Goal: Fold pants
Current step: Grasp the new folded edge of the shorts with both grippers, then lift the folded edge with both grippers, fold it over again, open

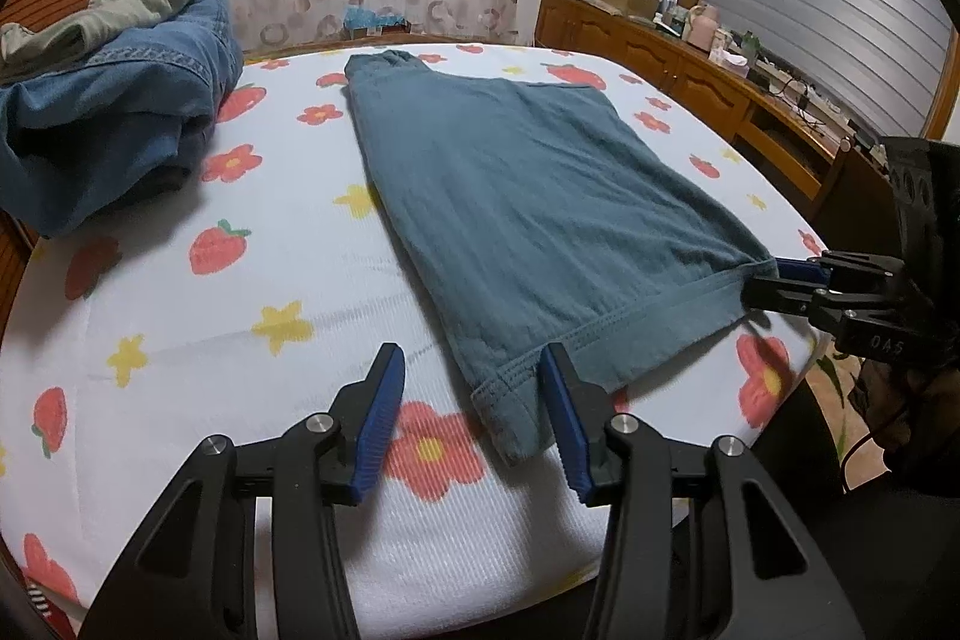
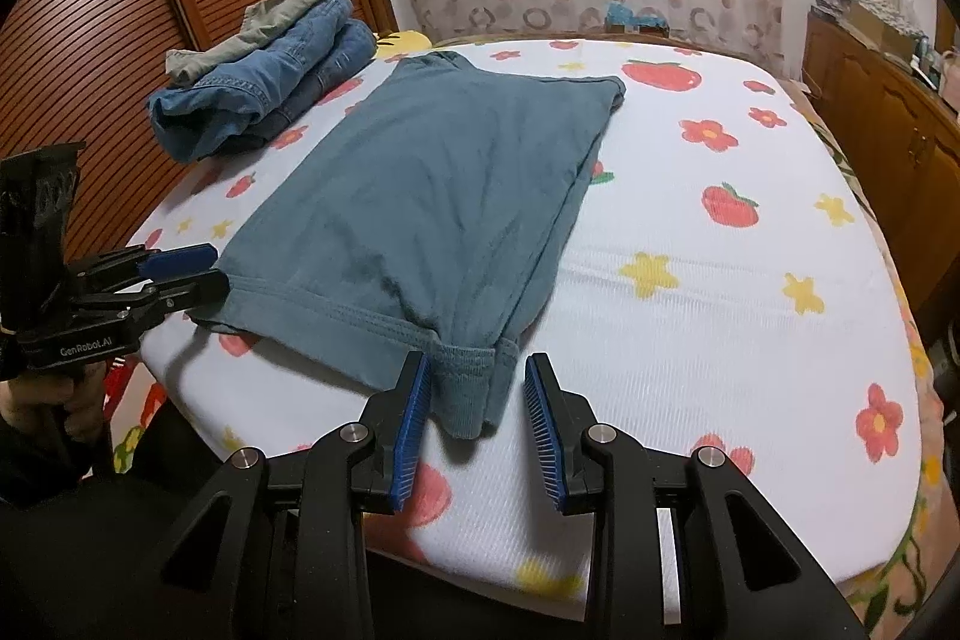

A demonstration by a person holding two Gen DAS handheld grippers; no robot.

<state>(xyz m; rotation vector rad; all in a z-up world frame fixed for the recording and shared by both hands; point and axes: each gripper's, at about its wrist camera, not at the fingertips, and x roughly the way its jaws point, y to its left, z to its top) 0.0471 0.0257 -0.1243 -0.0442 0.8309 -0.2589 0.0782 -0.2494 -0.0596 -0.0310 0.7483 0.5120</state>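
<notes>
Surface: floral bedsheet (image 1: 180,358), jeans pile (image 1: 114,118) aside.
Pants: teal pants (image 1: 528,196) flat, look part-folded; more folds likely left.
Left gripper (image 1: 474,418): jaws wide, straddling hem corner, gripping nothing.
Right gripper (image 2: 477,418): jaws wide around other corner, no grip.

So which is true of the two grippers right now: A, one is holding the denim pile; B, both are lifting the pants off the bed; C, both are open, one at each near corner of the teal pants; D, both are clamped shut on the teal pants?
C: the left gripper and right gripper each show a wide gap between the fingers, straddling a near hem corner of the teal pants, which lie flat.
</notes>
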